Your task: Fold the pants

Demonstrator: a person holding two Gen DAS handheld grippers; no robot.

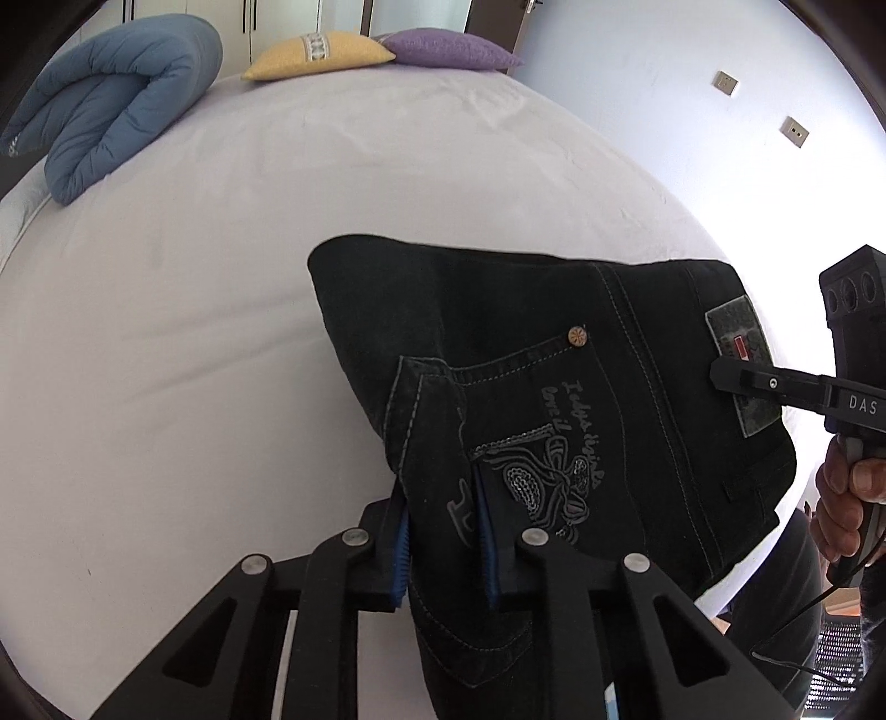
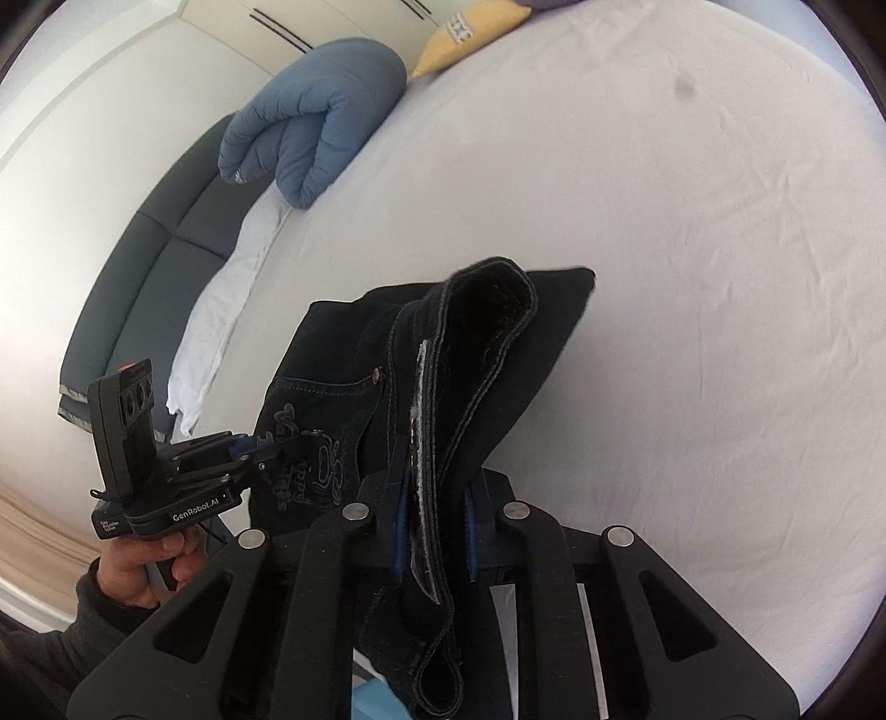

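1. Spreading wide under everything, the bed [image 1: 221, 277] carries a blue duvet [image 1: 111, 99] and pillows [image 1: 321, 52] at its far end, well apart from the work.
2. Hanging above the sheet, the pants [image 1: 526, 343] are a compact dark bundle, waistband and back pocket outermost; several layers show at the right edge, so I judge most folds done.
3. Pinching the pocket side, the left claw [image 1: 443, 531] has its jaws pressed onto the denim.
4. Pinching the waistband stack, the right claw [image 2: 437, 531] grips likewise.
5. Laying the bundle flat and letting go looks like what is left.
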